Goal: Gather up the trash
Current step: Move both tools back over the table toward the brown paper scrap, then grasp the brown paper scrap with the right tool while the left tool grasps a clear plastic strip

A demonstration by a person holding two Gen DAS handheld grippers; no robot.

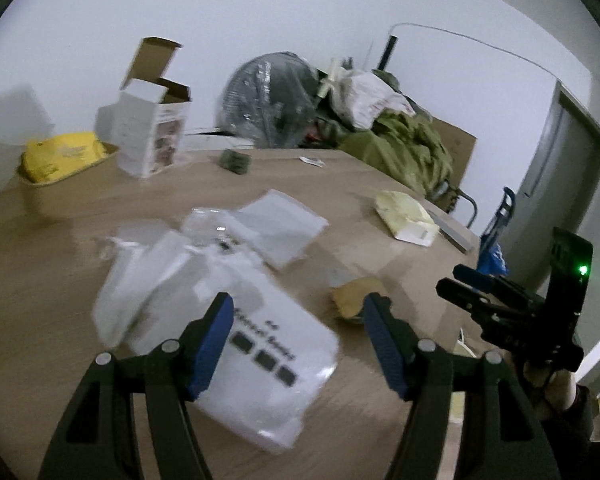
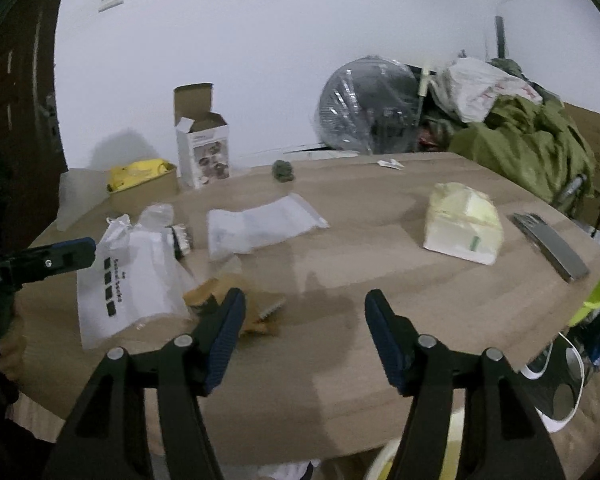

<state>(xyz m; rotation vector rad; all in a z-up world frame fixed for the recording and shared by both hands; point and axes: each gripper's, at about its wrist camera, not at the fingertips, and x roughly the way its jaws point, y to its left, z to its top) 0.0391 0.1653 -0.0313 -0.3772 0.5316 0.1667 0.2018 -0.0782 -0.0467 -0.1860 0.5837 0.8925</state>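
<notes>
Both grippers hang with jaws wide and empty, the left gripper (image 1: 298,316) over the white bag (image 1: 236,344), the right gripper (image 2: 305,316) beside the brown wrapper (image 2: 236,300), seemingly lining up pickups from the table (image 2: 380,264).

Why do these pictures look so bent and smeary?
Left wrist view: the fisheye lens bows the table edges and darkens the corners; the white printed bag is smeared by motion. Right wrist view: same curved distortion and dim, flat light; the brown crumpled wrapper is blurred.

Wrapped fan (image 2: 366,106), green cloth heap (image 2: 532,140)
</notes>
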